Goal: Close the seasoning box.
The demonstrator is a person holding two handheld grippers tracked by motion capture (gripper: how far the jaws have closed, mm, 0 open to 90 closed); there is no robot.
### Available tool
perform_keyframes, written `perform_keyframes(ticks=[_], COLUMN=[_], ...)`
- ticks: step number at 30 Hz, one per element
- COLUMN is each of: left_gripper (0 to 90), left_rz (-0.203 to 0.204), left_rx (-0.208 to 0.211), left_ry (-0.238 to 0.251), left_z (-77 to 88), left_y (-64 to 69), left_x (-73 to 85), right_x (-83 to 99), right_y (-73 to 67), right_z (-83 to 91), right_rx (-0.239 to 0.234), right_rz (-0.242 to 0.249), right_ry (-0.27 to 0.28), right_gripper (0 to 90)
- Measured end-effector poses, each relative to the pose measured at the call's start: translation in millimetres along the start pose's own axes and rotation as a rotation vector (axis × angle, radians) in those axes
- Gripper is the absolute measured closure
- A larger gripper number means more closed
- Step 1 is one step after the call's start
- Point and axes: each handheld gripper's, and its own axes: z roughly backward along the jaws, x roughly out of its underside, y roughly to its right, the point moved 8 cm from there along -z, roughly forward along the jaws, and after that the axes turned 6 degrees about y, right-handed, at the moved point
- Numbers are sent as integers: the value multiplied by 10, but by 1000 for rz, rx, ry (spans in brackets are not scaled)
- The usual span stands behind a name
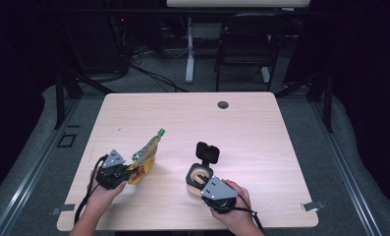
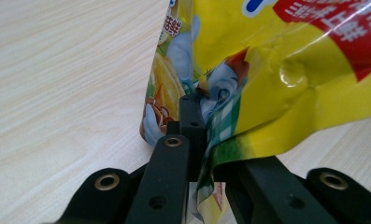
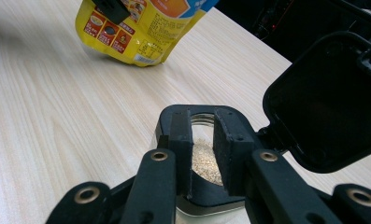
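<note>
High view, pouch: the yellow pouch [image 1: 144,162] is lifted and tilted, green spout end up and away, left of the jar [image 1: 199,178] and near it.
High view, left gripper [image 1: 125,173]: clamped on the pouch's lower corner; the hand [image 1: 100,192] comes in from the table's [image 1: 261,147] near edge.
High view, right gripper [image 1: 208,189]: at the jar's near rim; the black lid [image 1: 207,152] stands flipped open on the jar's far side.

Left gripper view, jaws: closed tight on the pouch [image 2: 267,79], pinching a fold of film at its bottom edge; the bag bulges up and right of the pinch.

Right gripper view, jaws: partly closed, one pad [image 3: 181,154] outside and one inside the jar's black rim [image 3: 199,112], gripping that rim wall as far as I can tell.
Right gripper view, contents: pale grain [image 3: 203,161] lies inside the jar, between the pads.
Right gripper view, pouch [image 3: 141,28]: beyond the jar, apart from it, bottom edge above the wood.

Risk, pouch: my guess is that slick film held by one corner may slide or swing when tipped.
Risk, jar: a thin rim grip could let the jar twist; grain may spill beside the mouth if the spout is not brought over it, or the open lid gets knocked.
</note>
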Motion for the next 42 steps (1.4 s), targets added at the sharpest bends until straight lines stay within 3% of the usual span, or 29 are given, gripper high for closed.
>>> perform_keyframes(ticks=[7, 15, 26, 28, 30, 36, 42], left_gripper=[874, 844, 734, 696, 602, 522, 498], left_rz=[113, 166, 173, 167, 175, 181, 169], left_rx=[4, -5, -11, -13, -27, -45, -43], left_ry=[31, 35, 14, 14, 25, 38, 36], left_z=[47, 76, 116, 125, 128, 159, 184], left_y=[-127, -213, -243, -240, -253, -266, -236], left_x=[55, 148, 252, 255, 256, 255, 248], right_x=[0, 1, -7, -6, -5, -8, -1], right_y=[2, 17, 35, 39, 36, 28, 53], right_z=[0, -4, -9, -10, -16, -18, -21], right_rx=[1, 3, -6, -6, -9, -22, -22], right_rz=[2, 2, 2, 4, -1, 2, -14], right_ry=[-1, 0, 1, 0, 2, 2, 1], right_gripper=[776, 776, 772, 771, 762, 717, 675])
